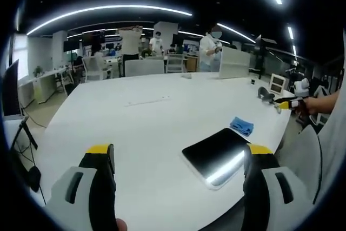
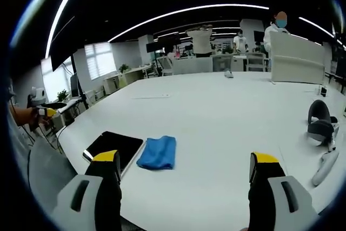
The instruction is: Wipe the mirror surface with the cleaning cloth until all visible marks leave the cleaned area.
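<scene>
Rising from the bottom of the left gripper view, the left gripper (image 1: 179,158) presents two grey jaws with yellow tips and black inner faces, spread wide apart and released, with nothing between them. Just beyond its right jaw lies the flat rectangular mirror with a dark reflective surface and rounded corners (image 1: 216,152), resting on the large white oval table (image 1: 146,117) close to the table's near edge; a bright strip of ceiling light is reflected along the mirror's near side. The folded blue cleaning cloth (image 1: 241,125) lies on the table just past the mirror's far corner, near it; whether the two touch cannot be told from this view. Farther to the right, a person's hand holds the other gripper at the table's edge, too small to show how its jaws stand. In the right gripper view, the right gripper (image 2: 185,166) likewise stands released, its yellow-tipped jaws wide apart above bare table surface, gripping nothing. Its left jaw tip overlaps the near corner of the mirror (image 2: 114,145) in the picture, and the blue cleaning cloth (image 2: 158,152) lies just beside the mirror's long edge, between the two jaws but closer to the left one. A grey headset-like device with a white handheld controller (image 2: 321,128) rests on the table well apart to the right. A white upright panel (image 2: 296,58) stands on the far side of the table, with office desks, chairs and standing people behind it.
</scene>
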Action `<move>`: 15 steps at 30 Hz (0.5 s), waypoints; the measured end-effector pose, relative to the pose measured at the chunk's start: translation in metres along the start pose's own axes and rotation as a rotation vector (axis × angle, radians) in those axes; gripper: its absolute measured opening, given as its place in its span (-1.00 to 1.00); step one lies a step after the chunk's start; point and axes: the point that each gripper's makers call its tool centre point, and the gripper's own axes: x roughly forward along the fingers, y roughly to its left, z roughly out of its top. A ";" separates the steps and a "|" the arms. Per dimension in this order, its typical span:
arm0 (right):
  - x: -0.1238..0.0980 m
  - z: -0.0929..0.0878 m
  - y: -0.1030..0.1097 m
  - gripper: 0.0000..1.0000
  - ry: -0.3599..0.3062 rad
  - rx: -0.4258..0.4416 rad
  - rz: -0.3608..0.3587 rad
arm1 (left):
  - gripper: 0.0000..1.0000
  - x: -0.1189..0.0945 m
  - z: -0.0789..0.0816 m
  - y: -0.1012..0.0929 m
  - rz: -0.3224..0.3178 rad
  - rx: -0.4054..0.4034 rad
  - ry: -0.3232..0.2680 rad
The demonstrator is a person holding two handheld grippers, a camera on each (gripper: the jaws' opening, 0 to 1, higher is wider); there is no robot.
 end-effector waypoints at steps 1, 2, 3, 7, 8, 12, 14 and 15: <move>0.000 0.000 -0.001 0.97 0.000 -0.001 -0.004 | 0.98 0.000 -0.001 0.000 0.001 -0.002 0.001; -0.001 0.000 -0.001 0.97 0.000 -0.002 -0.005 | 0.98 -0.001 -0.004 -0.001 0.000 -0.007 0.006; -0.001 0.000 -0.002 0.97 0.001 -0.003 -0.007 | 0.98 -0.002 -0.004 -0.002 -0.001 -0.007 0.007; -0.002 -0.001 -0.003 0.97 0.001 -0.006 -0.014 | 0.98 -0.005 -0.007 0.001 0.000 -0.007 0.007; -0.002 -0.001 -0.003 0.97 0.004 -0.005 -0.016 | 0.98 -0.006 -0.007 0.002 0.002 -0.008 0.008; 0.005 -0.005 0.003 0.97 0.032 -0.047 -0.003 | 0.98 -0.009 -0.012 0.008 0.005 0.000 0.018; 0.012 -0.010 0.009 0.97 0.056 -0.055 0.015 | 0.98 -0.009 -0.017 0.009 0.007 0.000 0.026; 0.016 -0.012 0.010 0.97 0.062 -0.059 0.019 | 0.98 -0.010 -0.024 0.010 0.007 -0.003 0.040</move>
